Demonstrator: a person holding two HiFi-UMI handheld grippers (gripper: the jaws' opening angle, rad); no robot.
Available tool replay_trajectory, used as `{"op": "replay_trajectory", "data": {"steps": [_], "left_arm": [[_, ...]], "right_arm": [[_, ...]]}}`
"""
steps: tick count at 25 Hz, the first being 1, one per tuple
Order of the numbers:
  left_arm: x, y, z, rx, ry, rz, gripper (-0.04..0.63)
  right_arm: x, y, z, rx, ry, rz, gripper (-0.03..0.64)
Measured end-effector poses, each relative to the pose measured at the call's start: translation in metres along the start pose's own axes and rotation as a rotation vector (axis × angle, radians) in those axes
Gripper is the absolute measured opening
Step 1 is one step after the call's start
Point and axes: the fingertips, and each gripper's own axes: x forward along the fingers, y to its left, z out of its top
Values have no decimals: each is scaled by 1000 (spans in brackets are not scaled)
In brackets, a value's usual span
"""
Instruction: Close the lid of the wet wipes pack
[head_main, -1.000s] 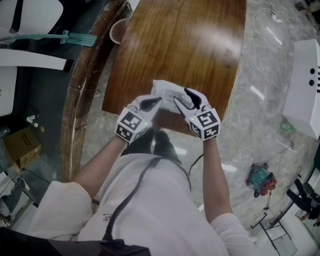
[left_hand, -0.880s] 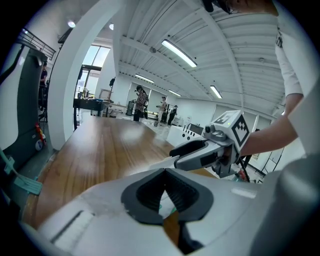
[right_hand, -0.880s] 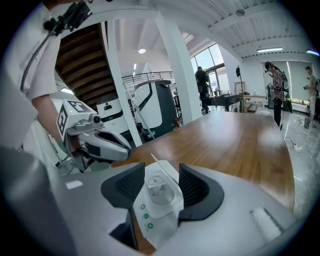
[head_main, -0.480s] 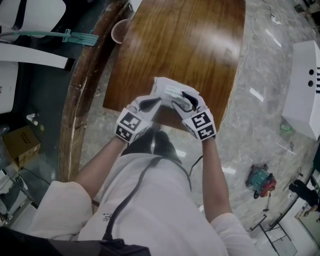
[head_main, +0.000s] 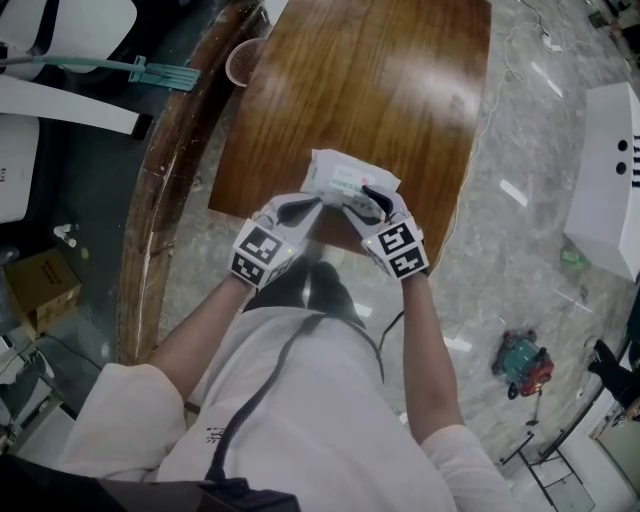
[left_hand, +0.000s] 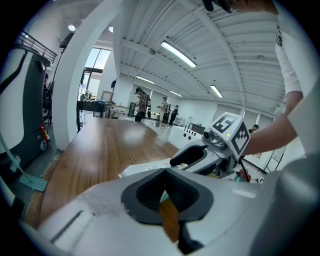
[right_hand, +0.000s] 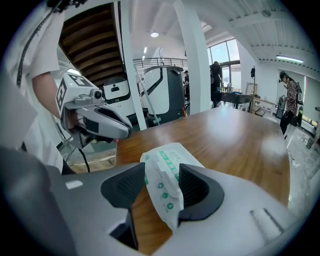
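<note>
Location: open hall with a polished stone floor (head_main: 520, 230) and strip lights overhead. Work surface is a dark wooden table (head_main: 380, 80), bare apart from the item under inspection.

Item: the wet wipes pack (head_main: 347, 178) lies flat on the table near its close edge, directly in front of the person and between the two tools.

Left gripper (head_main: 314, 203): fingers drawn together, tips meeting. Its own view shows a sliver of white-and-green wrapper caught at the tips. Judged to be pinching the pack's near-left edge to steady it.

Right gripper (right_hand: 161, 176): fingers moderately apart, straddling the near end of the pack. The right-hand pad (right_hand: 196, 186) lies against the wrapper. Bare wood shows between the other pad and the pack, so nothing is clamped.

Lid (right_hand: 159, 172): a white raised flap running along the top of the pack, between the right fingers. It appears lowered close to flat. Whether it is latched cannot be told.

Step in hand, as judged: the closing press itself, with the pack anchored on the left and the right tool over the flap.

Next move calls for firm downward pressure along the flap's free edge, with the left hold maintained so the soft pack does not slide or buckle.
</note>
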Motion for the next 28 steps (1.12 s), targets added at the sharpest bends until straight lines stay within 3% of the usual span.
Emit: {"op": "replay_trajectory", "data": {"steps": [28], "left_arm": [[-25, 7, -9, -15, -25, 27, 5]], "right_arm": [[27, 27, -6, -110, 171, 44, 210]]}}
